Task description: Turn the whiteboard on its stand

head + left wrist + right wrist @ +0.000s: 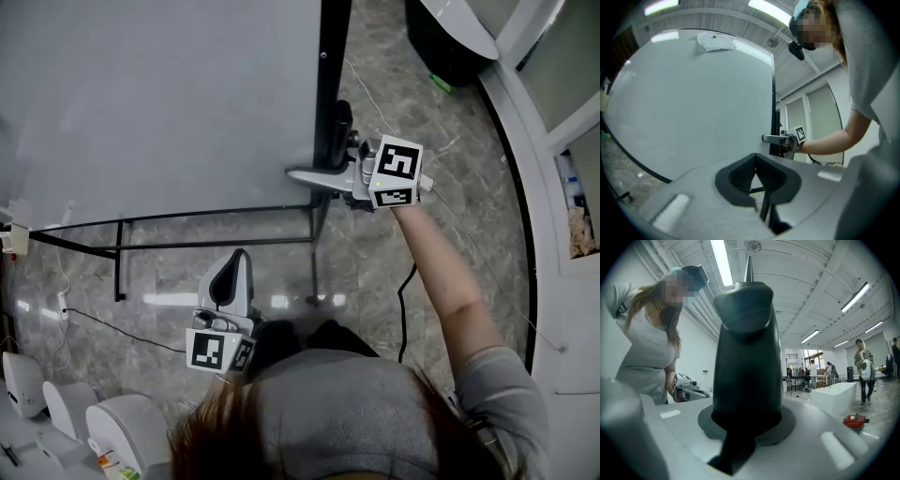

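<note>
Grey marble floor (441,112) beneath whiteboard (159,103)

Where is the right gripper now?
Head view, right of centre: the right gripper is clamped on the black side frame of the whiteboard.

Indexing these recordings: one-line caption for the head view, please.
Right gripper clamps the black frame of the white whiteboard on its black metal stand; left gripper hangs shut and empty.
</note>
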### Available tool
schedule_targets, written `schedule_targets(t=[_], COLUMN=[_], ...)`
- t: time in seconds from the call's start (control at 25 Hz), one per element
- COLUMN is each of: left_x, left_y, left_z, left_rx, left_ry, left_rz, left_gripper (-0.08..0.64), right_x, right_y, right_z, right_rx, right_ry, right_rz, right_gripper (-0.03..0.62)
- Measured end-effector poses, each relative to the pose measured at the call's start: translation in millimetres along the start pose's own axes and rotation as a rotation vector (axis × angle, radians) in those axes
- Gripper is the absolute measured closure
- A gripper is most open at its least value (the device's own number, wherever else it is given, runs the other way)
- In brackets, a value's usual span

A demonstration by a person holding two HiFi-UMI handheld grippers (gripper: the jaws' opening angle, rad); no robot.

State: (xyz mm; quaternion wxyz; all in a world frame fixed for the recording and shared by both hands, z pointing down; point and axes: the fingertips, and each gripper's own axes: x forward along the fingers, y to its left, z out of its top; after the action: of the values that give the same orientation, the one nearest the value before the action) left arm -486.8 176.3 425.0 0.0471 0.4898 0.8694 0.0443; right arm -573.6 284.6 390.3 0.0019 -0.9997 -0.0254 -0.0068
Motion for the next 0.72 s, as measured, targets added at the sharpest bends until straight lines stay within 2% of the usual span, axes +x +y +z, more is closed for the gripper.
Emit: schedule_targets(t=[0.16,0.48,0.56,0.64,0.72], left_x=[19.8,22.9,27.2,28.6,27.6], left_y=[-38.5,-56.8,-66.9,-73.1,-74.2], left_z=[-6.4,-10.5,-12.3,-10.7,-5.3], left_rx=[0.002,0.011,0.016,0.027,0.049], left_ry=[0.0,0.008,0.01,0.006,-0.007], left_rz=[-0.029,-0.06,-0.073,-0.085,-0.09], left_gripper=[0.563,0.563,0.563,0.563,0.563], right_x=[-50.1,-54.2,-55.2,-66.5,-92.5], right_y=[2.5,8.2,4.7,0.3,4.7], right_z=[-2.9,6.3,2.7,-1.2,2.5], right_rx=[0.004,-0.016,-0.073,-0.12,-0.11], right_ry=[-0.001,-0.008,0.014,0.014,-0.069], right_rz=[-0.023,-0.041,-0.096,-0.202,-0.322], right_gripper=[0.509,0.506,0.492,0.406,0.385])
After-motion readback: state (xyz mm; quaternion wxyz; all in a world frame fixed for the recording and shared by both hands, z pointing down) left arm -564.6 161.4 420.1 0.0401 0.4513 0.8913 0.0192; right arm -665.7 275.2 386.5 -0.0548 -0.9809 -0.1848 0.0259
